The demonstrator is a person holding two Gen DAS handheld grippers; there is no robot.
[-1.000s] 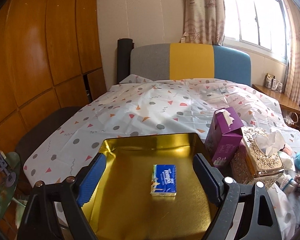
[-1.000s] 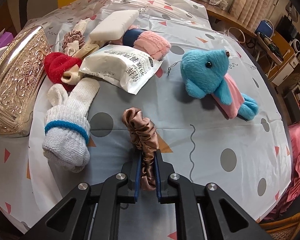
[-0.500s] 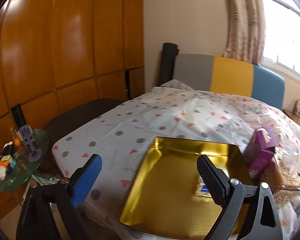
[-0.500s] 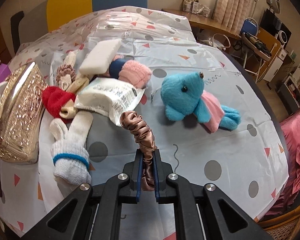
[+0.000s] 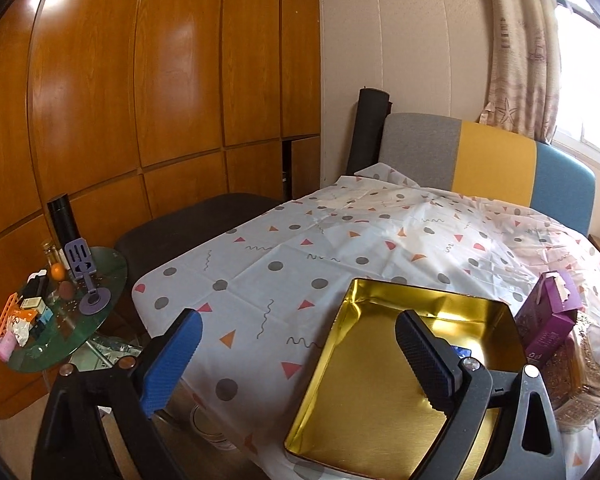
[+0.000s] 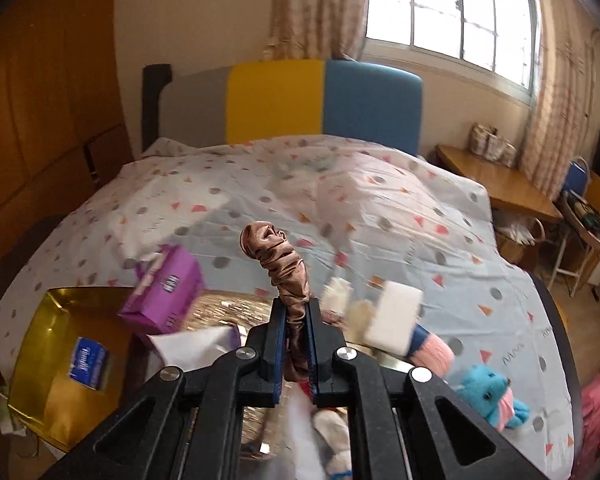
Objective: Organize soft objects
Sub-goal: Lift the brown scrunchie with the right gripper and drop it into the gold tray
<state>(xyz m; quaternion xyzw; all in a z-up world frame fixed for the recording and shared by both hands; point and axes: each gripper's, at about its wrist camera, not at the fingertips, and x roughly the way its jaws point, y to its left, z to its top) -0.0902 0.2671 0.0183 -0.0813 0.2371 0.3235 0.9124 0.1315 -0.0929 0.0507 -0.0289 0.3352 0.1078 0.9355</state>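
My right gripper [image 6: 296,316] is shut on a brown satin scrunchie [image 6: 280,260], held high over the bed with its loop standing up from the jaws. Below it lie a blue plush toy [image 6: 488,394], a pink sock roll [image 6: 432,354], a white pad [image 6: 396,316] and a white sock [image 6: 332,436]. A gold tin tray [image 6: 40,340] at the lower left holds a blue tissue pack [image 6: 87,362]. My left gripper [image 5: 296,354] stands open and empty over the same gold tray's [image 5: 380,380] left edge.
A purple tissue box [image 5: 548,320] and an ornate gold tissue box [image 5: 580,376] stand right of the tray. A round glass side table [image 5: 60,320] with small items is at the bed's left. A wooden desk [image 6: 500,184] and chair sit by the window.
My right gripper lifted the scrunchie off the bed and swung left toward the tray. My left gripper drew back to the left of the tray and opened wider.
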